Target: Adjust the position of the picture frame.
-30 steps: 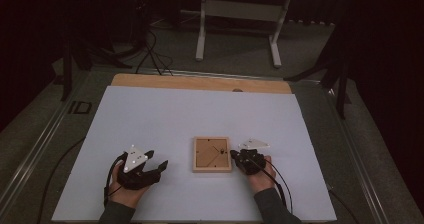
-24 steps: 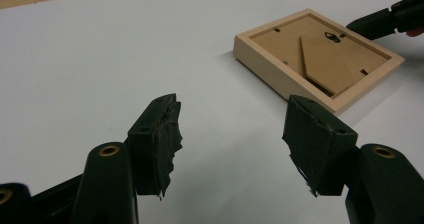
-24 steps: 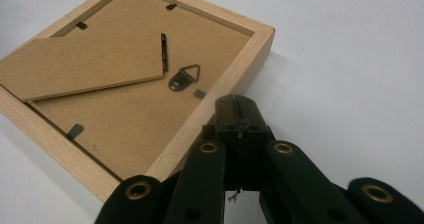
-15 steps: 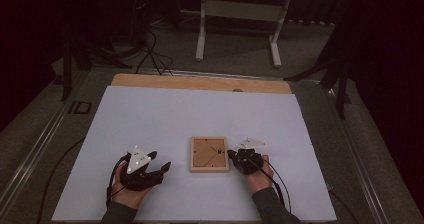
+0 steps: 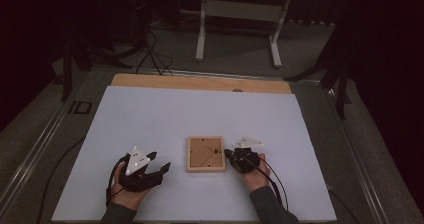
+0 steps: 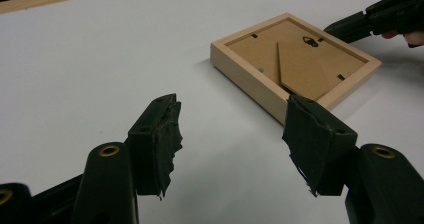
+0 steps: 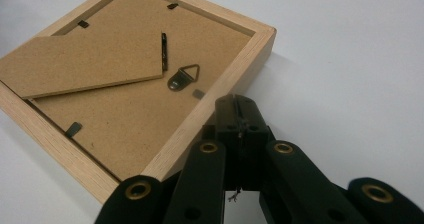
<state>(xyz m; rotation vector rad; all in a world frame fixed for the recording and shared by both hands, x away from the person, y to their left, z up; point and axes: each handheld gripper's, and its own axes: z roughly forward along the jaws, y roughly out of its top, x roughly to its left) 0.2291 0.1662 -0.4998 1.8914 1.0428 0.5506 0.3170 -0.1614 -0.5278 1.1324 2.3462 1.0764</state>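
High view: square picture frame (image 5: 205, 154) flat on white desk (image 5: 165, 114), back side up, pale wood border around brown fibreboard. Sits slightly right of desk centre, toward near edge. Bare wood strip (image 5: 200, 82) along far desk edge. Left tongs (image 5: 162, 168) well apart from frame on its left, held in left hand (image 5: 127, 186), pale three-cornered plate on top, black cable looping behind. Right tongs (image 5: 227, 153) at frame's right edge, held in right hand (image 5: 255, 176), same pale plate, cable trailing toward near edge. Grey floor and pale metal stand (image 5: 237, 21) beyond desk.

Left gripper view: left tongs (image 6: 230, 134) spread wide, nothing between jaws. Black pads (image 6: 160, 144) ragged and torn at edges, brass rivets on matte black arms. Frame (image 6: 295, 64) ahead, apart from jaws, right pad overlapping its near corner in picture only. Fibreboard back with folded-flat wedge stand, small dark hanger near far edge, dark tabs along inner rim. Right tongs (image 6: 335, 28) at far right corner of frame.

Right gripper view: right tongs (image 7: 239, 109) pressed together, nothing pinched, tip against outer face of frame (image 7: 125, 89) side rail. Smooth light wood rail, square section. Matte speckled fibreboard, wedge stand on dark hinge, triangular brass hanger (image 7: 182, 77), flat metal tabs at rim. Brass rivets on arms, short frayed thread under jaws.
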